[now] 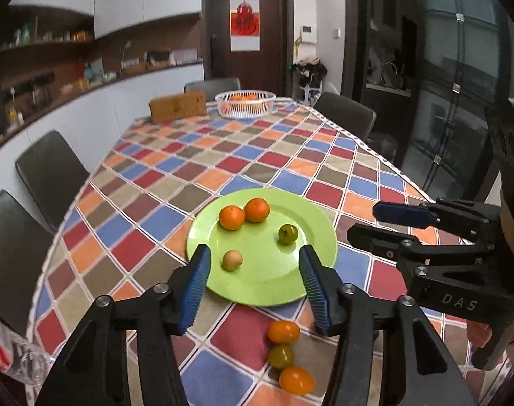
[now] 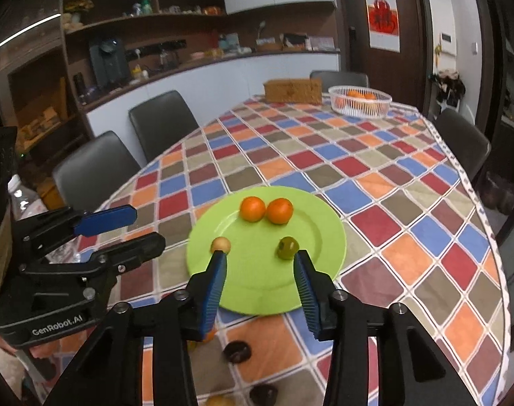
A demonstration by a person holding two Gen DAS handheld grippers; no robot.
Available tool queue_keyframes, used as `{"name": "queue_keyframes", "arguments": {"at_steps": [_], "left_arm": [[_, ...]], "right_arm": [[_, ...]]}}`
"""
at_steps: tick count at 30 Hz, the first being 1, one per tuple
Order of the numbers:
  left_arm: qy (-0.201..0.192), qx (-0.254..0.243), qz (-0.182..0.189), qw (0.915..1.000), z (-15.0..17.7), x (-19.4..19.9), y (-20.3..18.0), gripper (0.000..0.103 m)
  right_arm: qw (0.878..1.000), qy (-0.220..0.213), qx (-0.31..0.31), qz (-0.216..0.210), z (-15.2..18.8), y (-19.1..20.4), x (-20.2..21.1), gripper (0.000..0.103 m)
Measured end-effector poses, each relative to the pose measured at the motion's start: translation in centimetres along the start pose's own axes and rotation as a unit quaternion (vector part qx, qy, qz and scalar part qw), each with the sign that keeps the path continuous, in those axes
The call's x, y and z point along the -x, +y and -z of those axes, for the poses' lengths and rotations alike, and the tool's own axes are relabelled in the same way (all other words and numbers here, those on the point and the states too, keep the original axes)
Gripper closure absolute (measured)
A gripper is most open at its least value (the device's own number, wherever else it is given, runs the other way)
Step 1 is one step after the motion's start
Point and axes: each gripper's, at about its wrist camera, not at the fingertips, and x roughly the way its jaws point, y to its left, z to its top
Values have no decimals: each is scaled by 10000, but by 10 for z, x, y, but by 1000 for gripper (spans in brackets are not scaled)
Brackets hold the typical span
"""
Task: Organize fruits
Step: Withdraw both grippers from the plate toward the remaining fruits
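Observation:
A green plate (image 1: 257, 287) (image 2: 257, 287) on the checkered tablecloth holds two orange tangerines (image 1: 232, 217) (image 2: 252, 208), a green fruit (image 1: 287, 233) (image 2: 287, 247) and a small tan fruit (image 1: 232, 260) (image 2: 220, 244). My left gripper (image 1: 255, 258) is open and empty above the plate's near edge. My right gripper (image 2: 260, 262) is open and empty over the plate; it also shows in the left wrist view (image 1: 365, 223). Loose on the cloth near me lie two orange fruits (image 1: 283, 332) and a green one (image 1: 281, 356), and two dark fruits (image 2: 236, 352).
A white basket (image 1: 245, 103) (image 2: 359, 100) with oranges and a woven box (image 1: 178, 105) stand at the table's far end. Dark chairs (image 1: 50, 172) line both sides. A plastic bottle (image 1: 17, 352) lies at the near left.

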Motion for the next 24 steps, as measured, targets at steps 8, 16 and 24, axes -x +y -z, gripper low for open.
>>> {"name": "queue_keyframes", "arguments": {"at_steps": [8,16,24], "left_arm": [[-306,-135,-268,9991,28,43,-13,36],[-237,-60,-132,9996,57,61,-20,35],[-236,-89,-63,9997,85,72,-25,33]], "right_arm": [[9991,-393,154,107,27,18,49,57],[9991,-411,132,31,54,30,68,52],[9988,-378,288,141,79,42,78,52]]}}
